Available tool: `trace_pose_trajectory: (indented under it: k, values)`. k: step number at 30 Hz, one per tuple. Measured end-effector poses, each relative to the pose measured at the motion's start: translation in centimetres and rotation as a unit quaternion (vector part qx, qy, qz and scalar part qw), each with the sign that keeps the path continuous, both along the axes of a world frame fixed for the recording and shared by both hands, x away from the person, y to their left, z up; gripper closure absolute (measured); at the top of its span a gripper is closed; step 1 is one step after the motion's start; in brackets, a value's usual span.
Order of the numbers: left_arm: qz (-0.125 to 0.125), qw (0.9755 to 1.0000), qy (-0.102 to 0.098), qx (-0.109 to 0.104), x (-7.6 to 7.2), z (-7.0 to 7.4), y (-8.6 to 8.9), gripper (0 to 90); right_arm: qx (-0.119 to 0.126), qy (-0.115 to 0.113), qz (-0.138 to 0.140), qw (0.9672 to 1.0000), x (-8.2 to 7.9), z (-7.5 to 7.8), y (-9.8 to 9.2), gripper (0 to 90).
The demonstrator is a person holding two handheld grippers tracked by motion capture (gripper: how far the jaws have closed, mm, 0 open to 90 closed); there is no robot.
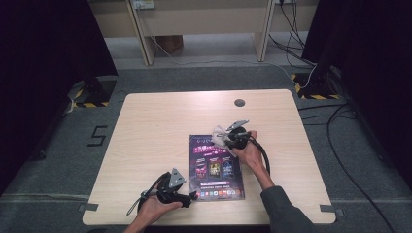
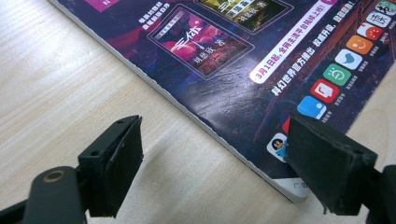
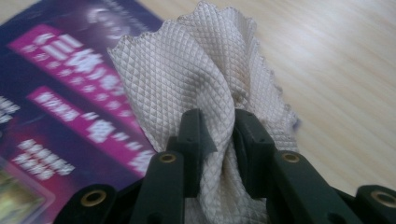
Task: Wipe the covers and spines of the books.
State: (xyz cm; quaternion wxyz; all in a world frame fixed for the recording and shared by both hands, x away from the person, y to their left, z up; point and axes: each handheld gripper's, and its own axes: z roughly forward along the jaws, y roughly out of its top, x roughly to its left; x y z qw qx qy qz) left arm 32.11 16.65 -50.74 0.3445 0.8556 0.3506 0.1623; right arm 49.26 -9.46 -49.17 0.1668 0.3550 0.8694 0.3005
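Nearest me, my left gripper (image 1: 193,196) sits with jaws spread wide and holding nothing, straddling the near left corner of the magazine (image 1: 217,167). The magazine lies flat, its long axis running away from me. At its far right corner my right gripper (image 1: 224,140) is clenched on a bunched white cloth (image 3: 201,79), so I judge that hand wipes the cover toward me. Beyond: the pale wooden table (image 1: 160,126), grey carpet, cables.
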Motion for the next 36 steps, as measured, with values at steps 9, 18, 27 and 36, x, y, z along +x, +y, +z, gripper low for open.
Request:
trace_pose_trajectory:
  k: [9,18,27,36]
  values:
    - [0.001,1.0,-0.001,-0.002,0.0,0.0,0.0,18.2,0.015,-0.014,-0.066,0.9976,1.3,-0.3,-2.3,73.8]
    - [0.001,1.0,-0.001,-0.001,0.0,0.0,0.0,18.0,0.006,-0.016,-0.075,0.997,1.4,-0.2,-2.6,73.8]
    - [0.0,1.0,-0.001,0.0,0.0,0.0,0.0,17.5,0.007,-0.007,-0.026,0.9996,0.6,-0.2,-0.4,73.2]
    - [0.001,1.0,-0.002,0.0,0.0,0.0,0.0,17.5,0.016,-0.013,-0.054,0.9983,1.1,-0.3,-1.2,73.4]
